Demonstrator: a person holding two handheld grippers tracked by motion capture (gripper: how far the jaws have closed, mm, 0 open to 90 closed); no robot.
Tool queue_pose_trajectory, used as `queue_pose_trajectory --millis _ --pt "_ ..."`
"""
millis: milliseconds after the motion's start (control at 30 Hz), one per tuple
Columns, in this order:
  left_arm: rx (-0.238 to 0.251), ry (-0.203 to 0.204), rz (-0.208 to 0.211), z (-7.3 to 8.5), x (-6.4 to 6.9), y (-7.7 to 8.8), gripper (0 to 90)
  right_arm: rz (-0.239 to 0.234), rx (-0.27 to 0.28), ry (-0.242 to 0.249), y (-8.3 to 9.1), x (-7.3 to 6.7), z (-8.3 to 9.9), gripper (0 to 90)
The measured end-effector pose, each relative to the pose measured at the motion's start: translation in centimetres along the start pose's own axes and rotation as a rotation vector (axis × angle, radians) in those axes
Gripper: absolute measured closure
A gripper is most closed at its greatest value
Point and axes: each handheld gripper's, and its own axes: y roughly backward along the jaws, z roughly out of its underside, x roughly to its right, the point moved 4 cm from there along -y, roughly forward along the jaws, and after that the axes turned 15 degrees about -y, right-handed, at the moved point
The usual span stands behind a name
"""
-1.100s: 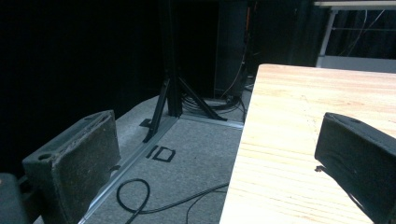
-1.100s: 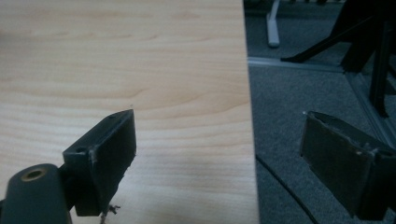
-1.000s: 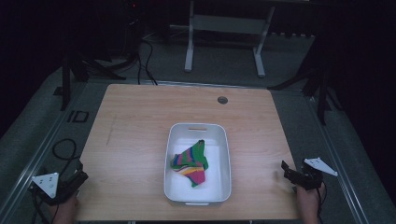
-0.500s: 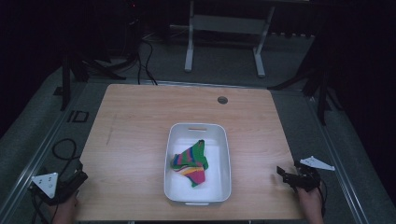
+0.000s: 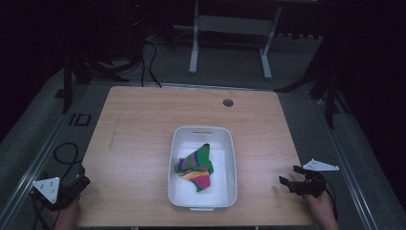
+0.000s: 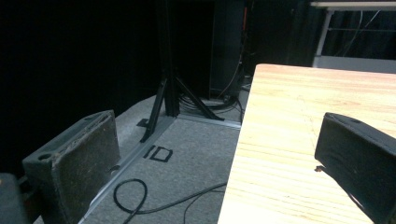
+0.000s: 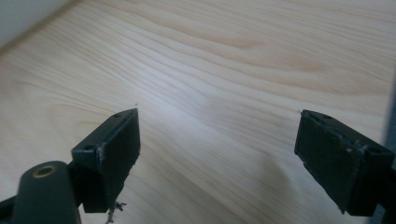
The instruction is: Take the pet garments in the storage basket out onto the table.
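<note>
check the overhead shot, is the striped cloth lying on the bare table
No, the striped cloth lies inside the white bin, not on the wooden table.

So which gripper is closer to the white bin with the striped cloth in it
Right. The right gripper sits over the table just off the white bin's right wall, jaws open. The left gripper hangs at the table's near-left corner, clearly farther away, also open.
</note>
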Motion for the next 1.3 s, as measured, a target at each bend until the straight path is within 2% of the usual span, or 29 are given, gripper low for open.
queue_pose_trajectory --millis 400,567,633,900,1067,1100,1133,1300 --pt "-0.009 0.027 0.025 0.0 -0.1 -0.2 0.4 -0.182 -0.122 0.181 -1.2 -4.2 -1.9 14.2" --pt "-0.009 0.027 0.027 0.0 -0.1 -0.2 0.4 -0.235 -0.155 0.231 -1.7 -5.8 -2.9 14.2" --pt "-0.009 0.025 0.027 0.0 -0.1 -0.2 0.4 -0.242 -0.158 0.241 -1.8 -6.2 -3.1 14.2" --pt "-0.009 0.019 0.024 0.0 -0.1 -0.1 0.4 -0.306 -0.172 0.314 -1.7 -9.4 -5.7 14.2" --pt "-0.007 0.021 0.025 0.0 -0.1 -0.1 0.4 -0.323 -0.192 0.353 -1.8 -11.2 -6.9 14.1" --pt "-0.007 0.021 0.025 0.0 -0.1 -0.1 0.4 -0.323 -0.192 0.353 -1.8 -11.2 -6.9 14.1" --pt "-0.007 0.02 0.026 0.0 -0.1 -0.1 0.4 -0.339 -0.197 0.362 -1.8 -12.0 -7.5 13.7" --pt "-0.006 0.021 0.026 0.0 -0.1 -0.1 0.4 -0.35 -0.194 0.383 -1.9 -13.2 -8.5 13.3"
